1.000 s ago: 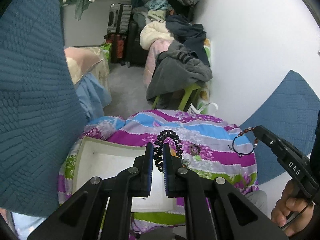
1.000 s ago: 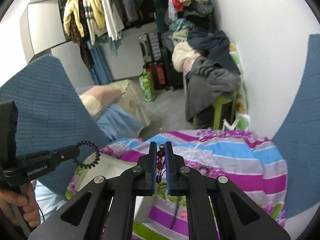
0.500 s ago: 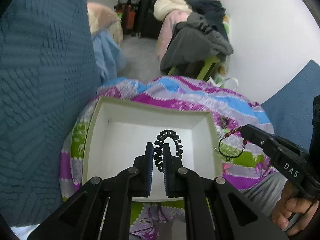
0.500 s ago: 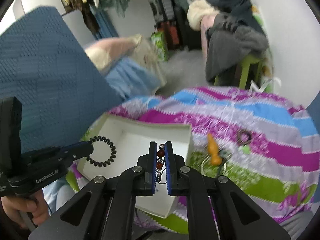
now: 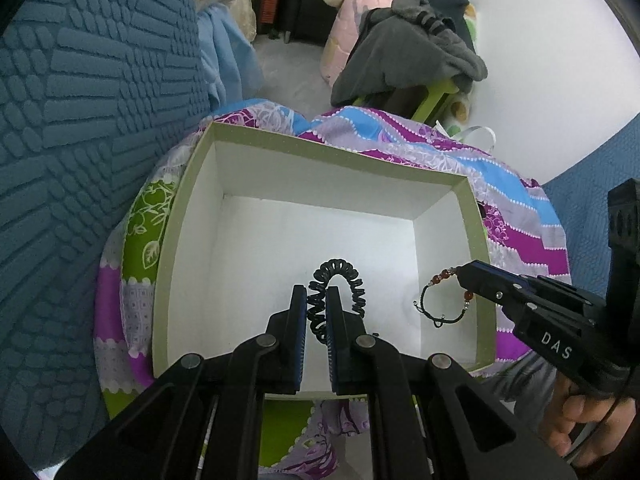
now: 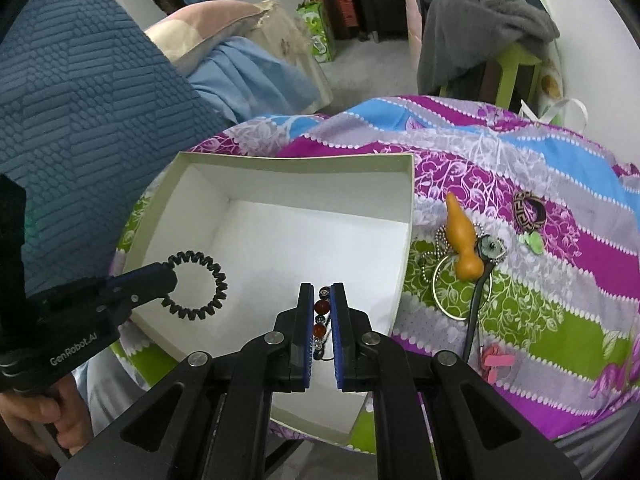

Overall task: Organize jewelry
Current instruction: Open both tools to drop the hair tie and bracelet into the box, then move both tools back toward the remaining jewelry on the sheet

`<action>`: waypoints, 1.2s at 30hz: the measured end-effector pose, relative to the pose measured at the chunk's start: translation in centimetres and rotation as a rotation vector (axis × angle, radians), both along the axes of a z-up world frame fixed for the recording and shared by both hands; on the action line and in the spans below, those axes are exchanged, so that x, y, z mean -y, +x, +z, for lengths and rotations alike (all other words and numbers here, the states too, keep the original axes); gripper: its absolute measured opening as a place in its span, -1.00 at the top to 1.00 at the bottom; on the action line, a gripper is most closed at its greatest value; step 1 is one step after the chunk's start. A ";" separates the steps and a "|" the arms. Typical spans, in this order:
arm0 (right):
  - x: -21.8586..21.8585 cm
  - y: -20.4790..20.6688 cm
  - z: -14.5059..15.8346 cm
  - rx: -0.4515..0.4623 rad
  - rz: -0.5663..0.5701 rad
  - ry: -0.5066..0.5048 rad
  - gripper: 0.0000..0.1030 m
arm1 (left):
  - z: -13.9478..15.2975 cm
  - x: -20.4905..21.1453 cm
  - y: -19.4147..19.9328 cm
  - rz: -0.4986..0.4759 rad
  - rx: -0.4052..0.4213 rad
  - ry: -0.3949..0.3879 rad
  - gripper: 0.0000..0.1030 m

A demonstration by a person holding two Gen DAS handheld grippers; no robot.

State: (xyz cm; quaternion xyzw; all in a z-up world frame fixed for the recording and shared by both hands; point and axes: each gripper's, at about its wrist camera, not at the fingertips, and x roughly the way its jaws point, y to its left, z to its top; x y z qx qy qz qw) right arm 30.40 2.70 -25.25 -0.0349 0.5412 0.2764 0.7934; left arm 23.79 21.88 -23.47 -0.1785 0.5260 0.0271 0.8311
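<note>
Left claw (image 5: 316, 312) is pinching a black coiled spiral bracelet (image 5: 340, 284) between its blue pads, jaws narrow, the loop arching up past the tips toward 12 o'clock. Right claw (image 6: 320, 316) is likewise clamped, on a bracelet of amber-red beads on dark cord (image 6: 321, 312); in the left wrist view its cord loop is dangling below the tip at 3 o'clock.

Both pieces are hanging over the open white cardboard box with the pale green rim (image 5: 180, 216), not yet touching its floor as far as can be judged. The box is sitting on a purple, blue and green floral cloth (image 6: 560, 320) covering the desk.

Step in hand, as judged: setting both pieces down inside the box.
- Lowering until each loop is resting on the white floor before letting go; dropping from height is risking a bounce or a tangle.
- Keeping the two apart, spiral toward 9 o'clock, beads toward 3 o'clock, so cord and coil are not catching.
- The beaded loop is hanging near the box's right wall; nudging it inward would be keeping it off the rim.
- Opening the jaws slowly; the coil may be clinging to a pad.

Outward at 2 o'clock in the right view, still waiting on the cloth: an orange gourd-shaped pendant (image 6: 462, 240), a thin silver bangle (image 6: 452, 296), a dark patterned ring (image 6: 528, 214).
</note>
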 end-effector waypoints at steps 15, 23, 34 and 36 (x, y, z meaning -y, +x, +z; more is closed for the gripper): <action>2.5 -0.9 10.0 0.169 0.035 0.158 0.52 | 9.4 0.7 -1.1 0.024 0.193 0.023 0.20; 5.1 -2.9 16.3 0.294 0.052 0.231 0.52 | 16.3 3.1 -3.7 0.064 0.316 0.060 0.20; 10.4 -7.3 20.9 0.449 0.033 0.239 0.52 | 21.3 8.4 -8.1 0.061 0.426 0.073 0.20; 11.6 -8.1 20.9 0.454 0.022 0.238 0.52 | 21.6 9.5 -8.8 0.057 0.433 0.071 0.20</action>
